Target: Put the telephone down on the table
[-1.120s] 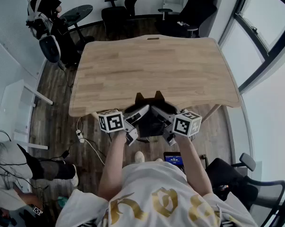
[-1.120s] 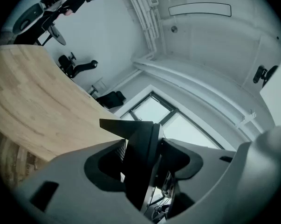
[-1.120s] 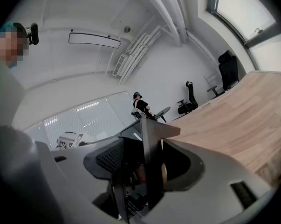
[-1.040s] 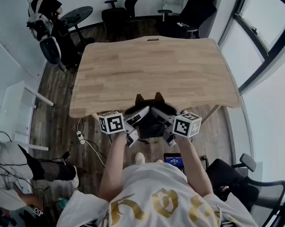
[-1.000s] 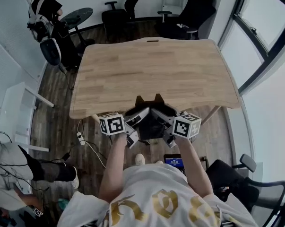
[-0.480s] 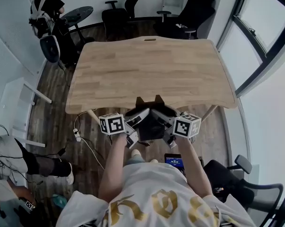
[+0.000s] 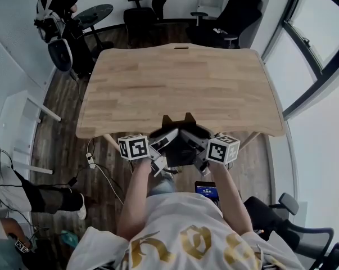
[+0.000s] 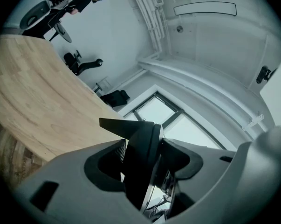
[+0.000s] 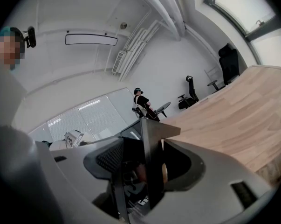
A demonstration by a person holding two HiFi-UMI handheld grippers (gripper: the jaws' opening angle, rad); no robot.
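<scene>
Telephone carried in both hand-held grippers, short of the surface

The left hand-held gripper (image 8: 139, 158) and right hand-held gripper (image 9: 148, 164) each have their jaws closed tight on an opposite side of the black, angular plastic telephone (image 7: 180, 145), which hangs at the near edge of the pale wooden surface (image 7: 180, 77). This looks like the carrying step. Next: move it forward over the wood, lower it level, then open both together.

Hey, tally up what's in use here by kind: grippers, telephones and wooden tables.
grippers: 2, the left gripper and the right gripper
telephone: 1
wooden table: 1
total: 4
</scene>
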